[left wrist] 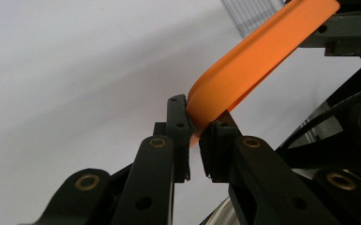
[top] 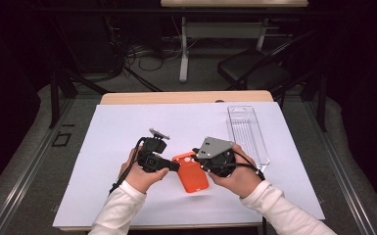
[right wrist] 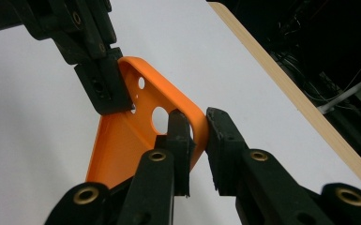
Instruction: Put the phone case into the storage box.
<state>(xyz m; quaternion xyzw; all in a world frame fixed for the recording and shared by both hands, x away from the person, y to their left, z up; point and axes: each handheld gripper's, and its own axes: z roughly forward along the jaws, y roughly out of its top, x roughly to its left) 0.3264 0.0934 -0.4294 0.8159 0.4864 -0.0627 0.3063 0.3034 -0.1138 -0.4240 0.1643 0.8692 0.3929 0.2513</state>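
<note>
Orange phone case (top: 191, 172) pinched at opposite edges by both hand-held grippers.

The phone case (top: 190, 173) is bright orange — plain, with no pattern, inside and out. Both hand-held grippers, the left (top: 175, 166) and the right (top: 196, 152), are black with brass-coloured rivets; the right carries a grey plate (top: 216, 146). The counter (top: 186, 97) has a pale wood edge under a white sheet (top: 127, 127). Near its right edge the tray (top: 247, 129) is clear and ribbed. The sleeves (top: 120, 208) are white.
</note>
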